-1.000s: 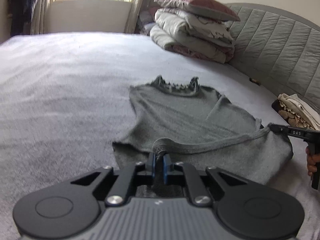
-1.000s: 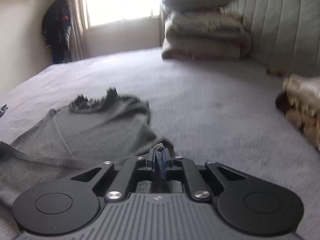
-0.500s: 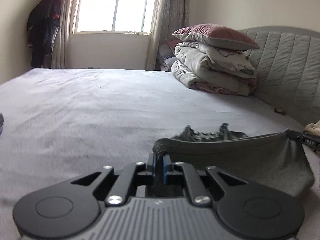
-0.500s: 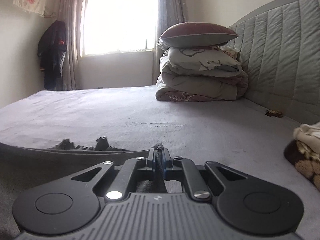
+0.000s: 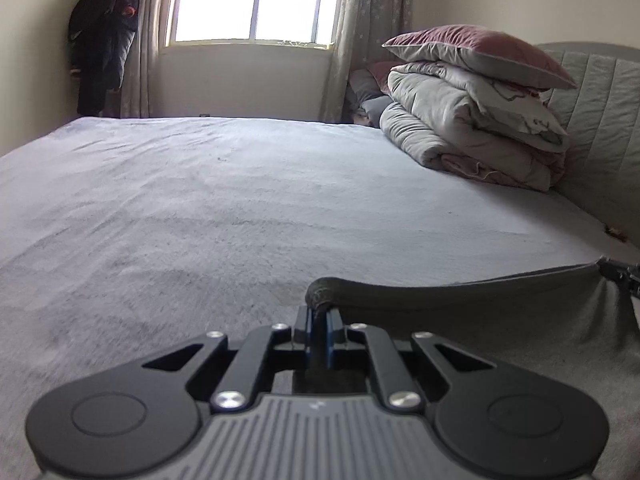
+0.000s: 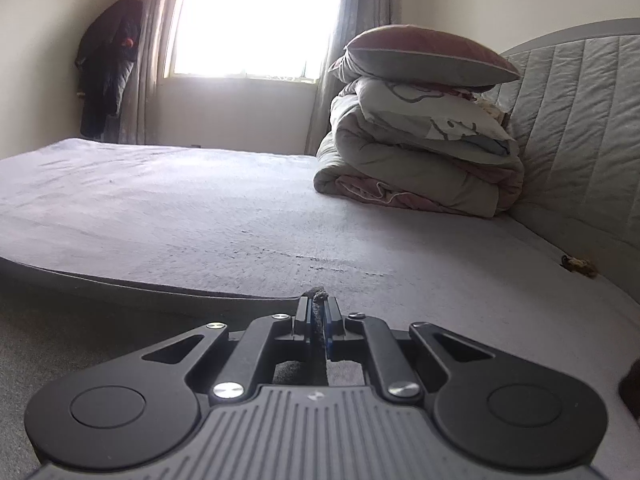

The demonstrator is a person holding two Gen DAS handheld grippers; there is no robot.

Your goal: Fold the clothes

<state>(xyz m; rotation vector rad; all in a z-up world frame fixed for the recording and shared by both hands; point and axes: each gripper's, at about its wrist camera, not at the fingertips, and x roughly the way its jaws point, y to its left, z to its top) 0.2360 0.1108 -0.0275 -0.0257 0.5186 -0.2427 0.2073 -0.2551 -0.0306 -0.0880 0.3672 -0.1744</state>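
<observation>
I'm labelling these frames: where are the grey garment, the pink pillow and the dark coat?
grey garment (image 5: 500,312): left wrist view, cloth below the stretched hem.
pink pillow (image 5: 472,46): left wrist view, top face, on the bedding stack.
dark coat (image 6: 108,68): right wrist view, its middle.

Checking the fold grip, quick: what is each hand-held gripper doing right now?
Left hand-held gripper: shut on the grey top, at its edge.
Right hand-held gripper: shut on the same top's edge.
</observation>
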